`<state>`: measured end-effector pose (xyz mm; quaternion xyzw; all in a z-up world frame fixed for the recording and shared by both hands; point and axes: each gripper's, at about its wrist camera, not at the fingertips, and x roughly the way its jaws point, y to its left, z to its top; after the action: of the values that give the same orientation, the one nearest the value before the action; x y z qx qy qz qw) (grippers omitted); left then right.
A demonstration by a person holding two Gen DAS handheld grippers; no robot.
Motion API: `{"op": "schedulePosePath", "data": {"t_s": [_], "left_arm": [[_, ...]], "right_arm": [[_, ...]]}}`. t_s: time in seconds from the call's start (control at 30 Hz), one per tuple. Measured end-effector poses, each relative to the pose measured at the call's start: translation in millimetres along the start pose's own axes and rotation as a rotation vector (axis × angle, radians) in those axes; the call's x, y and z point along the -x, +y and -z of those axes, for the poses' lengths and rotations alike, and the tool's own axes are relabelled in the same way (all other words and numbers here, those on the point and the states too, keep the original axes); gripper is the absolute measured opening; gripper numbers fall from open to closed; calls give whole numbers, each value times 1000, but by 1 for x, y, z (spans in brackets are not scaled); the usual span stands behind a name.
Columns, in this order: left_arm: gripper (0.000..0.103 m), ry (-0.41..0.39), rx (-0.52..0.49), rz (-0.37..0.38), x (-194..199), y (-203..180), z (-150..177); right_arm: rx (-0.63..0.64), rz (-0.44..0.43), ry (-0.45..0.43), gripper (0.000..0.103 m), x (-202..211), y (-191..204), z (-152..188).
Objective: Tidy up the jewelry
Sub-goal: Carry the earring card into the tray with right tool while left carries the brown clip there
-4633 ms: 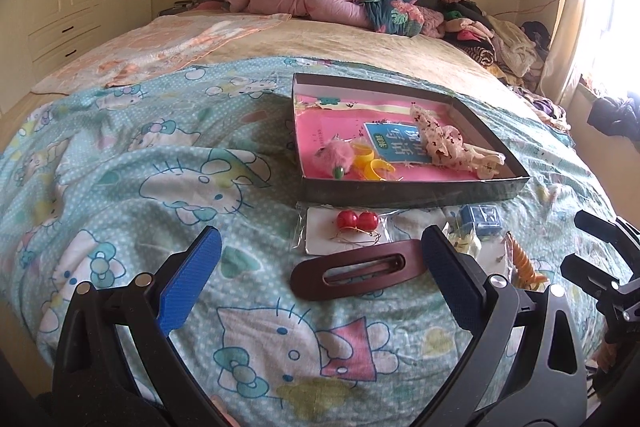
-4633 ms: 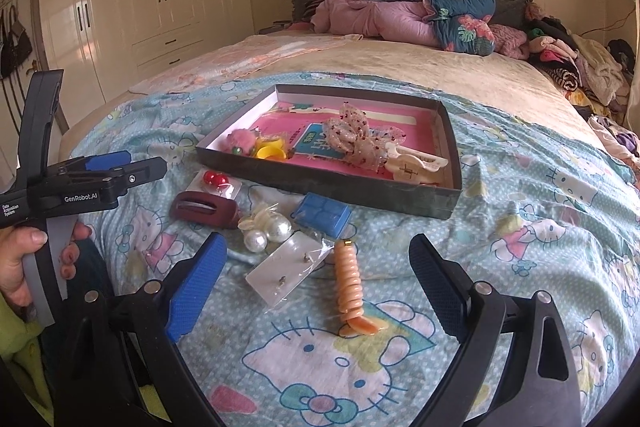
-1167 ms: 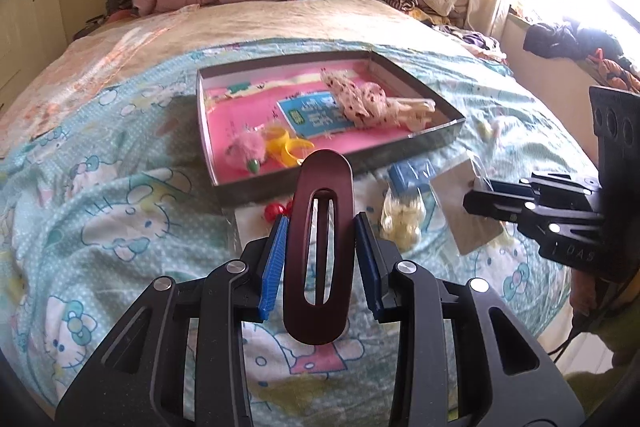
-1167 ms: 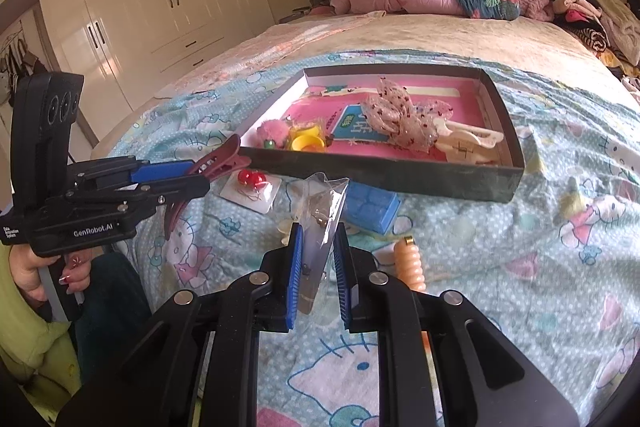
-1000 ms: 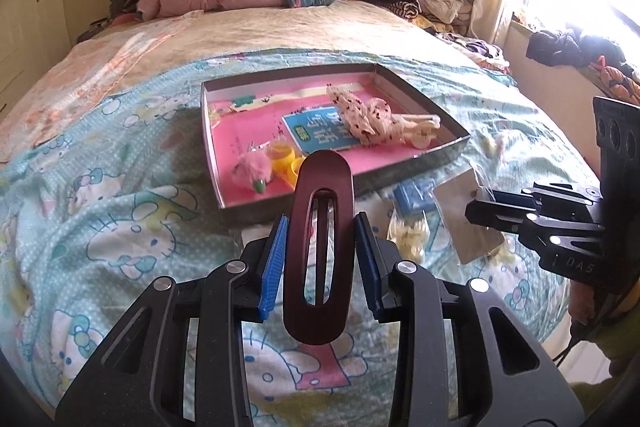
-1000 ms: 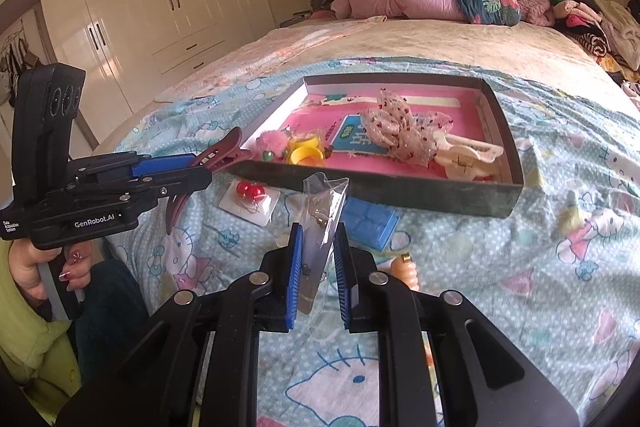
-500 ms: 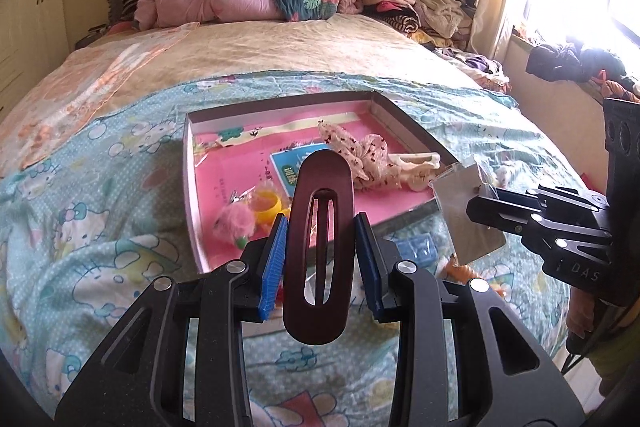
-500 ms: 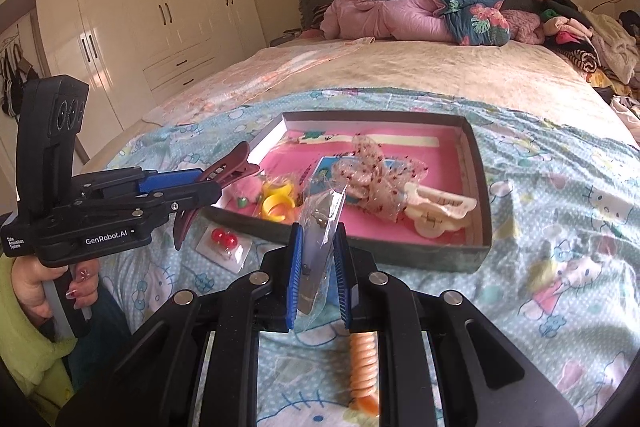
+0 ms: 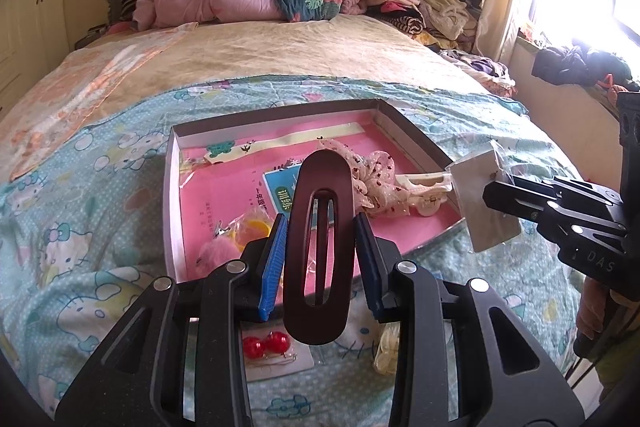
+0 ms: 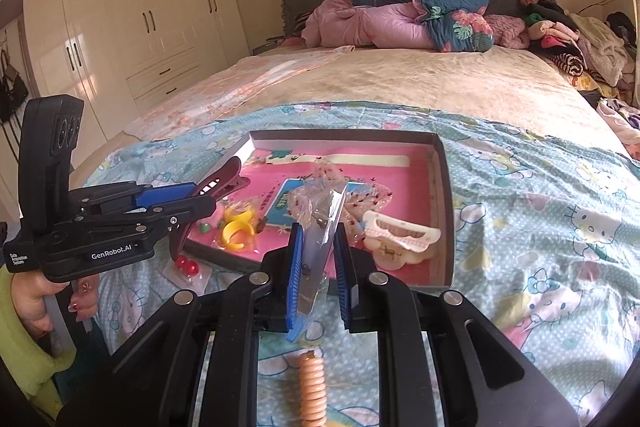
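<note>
On the bed: shallow grey tray with pink lining sits on a cartoon-cat quilt
Writing: "GenRobot.AI" on the left claw's body, seen from the right wrist view; small white label beside it too small to read; "DAS" partly legible on the right claw's body in the left view; blue card in the tray has print I can't read
Left claw: clenched on a dark maroon oval hair clip, clip upright between the blue pads, held over the tray's near edge
Right claw: clenched on a clear packet with a white card, small earrings on it, held above the tray's near right part
Left hand: wraps the handle at lower left, painted nails, yellow-green sleeve
Pose: both claws angled downward toward the tray
In tray: yellow rings, pink pompom, dotted scrunchie, cream claw clip
Outside tray: red bead earrings on card, orange spiral hair tie, on quilt near tray
</note>
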<state>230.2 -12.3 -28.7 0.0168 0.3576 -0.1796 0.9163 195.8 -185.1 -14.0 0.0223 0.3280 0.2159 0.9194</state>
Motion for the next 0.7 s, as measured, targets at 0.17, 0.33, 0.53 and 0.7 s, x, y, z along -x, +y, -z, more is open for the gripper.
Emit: {"op": "schedulePosePath", "data": {"t_s": [0.17, 0.33, 0.53, 0.7], "left_arm": [[26, 2, -1, -1, -11, -2, -7], [26, 8, 3, 0, -23, -3, -10], [26, 19, 6, 0, -36, -3, -12], [26, 31, 10, 5, -47, -3, -13]], "right_arm": [[-4, 17, -8, 15, -6, -8, -8], [-4, 27, -12, 15, -13, -15, -17], [2, 32, -8, 15, -26, -19, -26], [9, 37, 12, 15, -40, -22, -33]]}}
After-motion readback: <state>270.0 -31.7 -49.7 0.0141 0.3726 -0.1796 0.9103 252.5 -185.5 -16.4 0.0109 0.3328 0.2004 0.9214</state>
